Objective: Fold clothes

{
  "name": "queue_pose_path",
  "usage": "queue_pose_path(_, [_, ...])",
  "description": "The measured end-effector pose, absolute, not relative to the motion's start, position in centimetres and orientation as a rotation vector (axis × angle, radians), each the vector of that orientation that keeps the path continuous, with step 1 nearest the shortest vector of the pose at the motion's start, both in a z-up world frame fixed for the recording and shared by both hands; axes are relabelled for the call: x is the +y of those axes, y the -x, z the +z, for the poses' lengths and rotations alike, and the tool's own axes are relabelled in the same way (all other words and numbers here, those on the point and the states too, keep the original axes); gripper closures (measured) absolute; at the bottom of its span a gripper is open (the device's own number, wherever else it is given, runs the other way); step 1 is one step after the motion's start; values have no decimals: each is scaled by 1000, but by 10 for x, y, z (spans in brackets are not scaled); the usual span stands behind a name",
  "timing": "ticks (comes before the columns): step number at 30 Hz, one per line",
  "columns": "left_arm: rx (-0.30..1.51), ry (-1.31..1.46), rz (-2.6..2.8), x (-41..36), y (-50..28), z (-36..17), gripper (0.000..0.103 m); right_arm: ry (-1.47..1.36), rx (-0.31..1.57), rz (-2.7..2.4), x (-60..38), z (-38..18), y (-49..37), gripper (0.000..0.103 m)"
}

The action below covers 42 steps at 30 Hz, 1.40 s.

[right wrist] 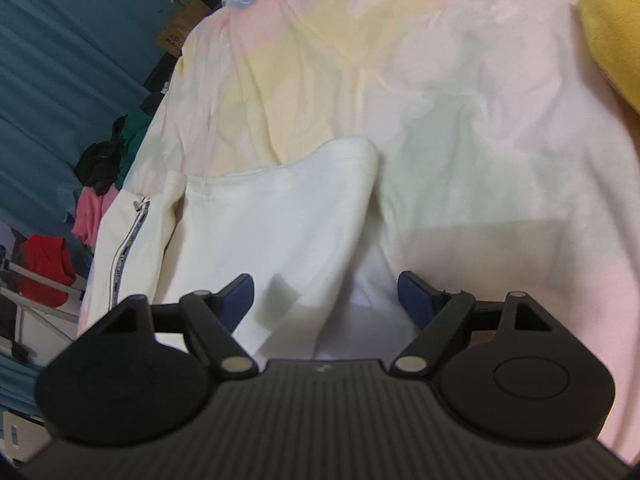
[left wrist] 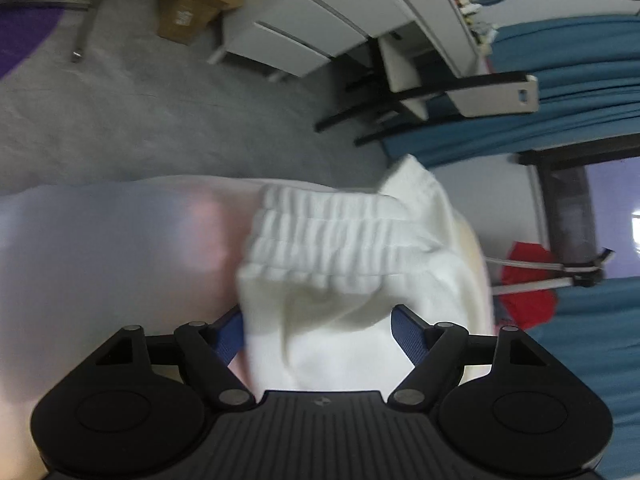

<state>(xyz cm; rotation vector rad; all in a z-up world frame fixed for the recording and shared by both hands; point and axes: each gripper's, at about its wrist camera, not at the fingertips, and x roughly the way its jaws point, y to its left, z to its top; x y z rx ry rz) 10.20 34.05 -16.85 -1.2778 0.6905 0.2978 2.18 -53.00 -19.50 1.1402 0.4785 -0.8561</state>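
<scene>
White shorts (left wrist: 340, 248) with a ribbed elastic waistband lie bunched on the pastel bed sheet (left wrist: 100, 260). In the left wrist view my left gripper (left wrist: 320, 332) straddles the fabric just below the waistband. Its blue pads (left wrist: 408, 336) stand wide apart at the cloth's sides, and I see no pinch. In the right wrist view the same white garment (right wrist: 280, 220) spreads flat on the sheet (right wrist: 480, 120), with a zipper along its left edge. My right gripper (right wrist: 326, 300) hovers open over the garment's near right edge, with fabric and sheet between its fingers.
A cardboard box (left wrist: 196, 0), white drawers (left wrist: 300, 28) and a chair stand on the grey floor beyond the bed. Blue curtains (right wrist: 60, 60) hang behind. Pink and red clothes (right wrist: 92, 208) are piled by the bed's left side. A yellow cloth (right wrist: 616, 20) lies at the upper right.
</scene>
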Motion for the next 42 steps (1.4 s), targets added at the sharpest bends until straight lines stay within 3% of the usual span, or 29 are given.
queue_pose_path(8, [507, 1431, 10, 328, -99, -164, 26, -1436, 272, -609, -543, -200, -19, 21])
queue_pose_path(12, [667, 1343, 76, 316, -113, -170, 36, -1384, 309, -623, -542, -195, -23, 28])
queue_pose_path(14, [761, 1331, 115, 311, -121, -180, 50, -1328, 400, -707, -543, -198, -27, 49])
queue_pose_path(18, [782, 1349, 158, 308, -131, -189, 68, -1396, 409, -770, -550, -211, -28, 77])
queue_pose_path(19, [776, 1330, 169, 306, -133, -187, 79, -1366, 410, -779, -549, -207, -31, 89])
queue_pose_path(20, [769, 1308, 184, 303, -135, -185, 87, -1326, 409, -783, -547, -202, -34, 94])
queue_pose_path(23, [718, 1260, 197, 296, -134, -174, 95, -1224, 363, -765, -541, -183, -38, 97])
queue_pose_path(29, [560, 1115, 120, 278, -107, -120, 96, -1141, 256, -704, -542, -152, -34, 97])
queue_pose_path(34, [459, 1154, 84, 278, -79, -92, 96, -1061, 197, -683, -532, -126, -6, 97])
queue_pose_path(42, [453, 1089, 63, 280, -84, -45, 96, -956, 188, -644, -536, -83, -36, 97])
